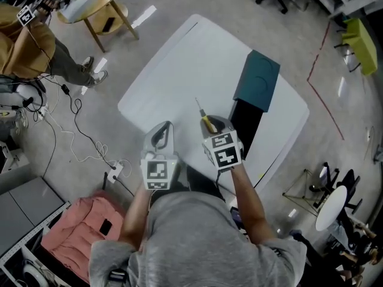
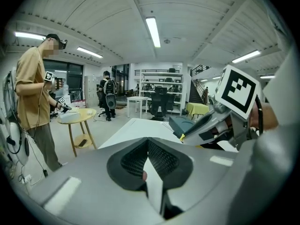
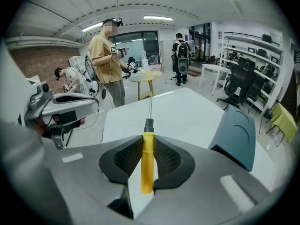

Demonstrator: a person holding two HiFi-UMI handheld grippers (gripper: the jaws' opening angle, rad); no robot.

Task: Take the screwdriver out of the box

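Head view puts both grippers over the near edge of the white bench [image 1: 179,76], side by side and apart. My right gripper [image 1: 210,124] is clamped on the yellow handle of the screwdriver [image 1: 207,122], and the thin metal shaft points away from me toward the middle of the bench. The screwdriver is clear of the box [image 1: 245,130], which lies open along the bench's right edge just beside that gripper. Its black tray is nearer me and its teal lid [image 1: 257,79] sits toward the far right corner.

In the right gripper view the pads grip the screwdriver [image 3: 147,158] on both sides of the handle, with its butt end sticking out behind them. The lid [image 3: 239,139] shows to the right.

My left gripper [image 1: 161,129] is empty. In the left gripper view its jaws meet at the tips with nothing between them, above the bench [image 2: 136,128].
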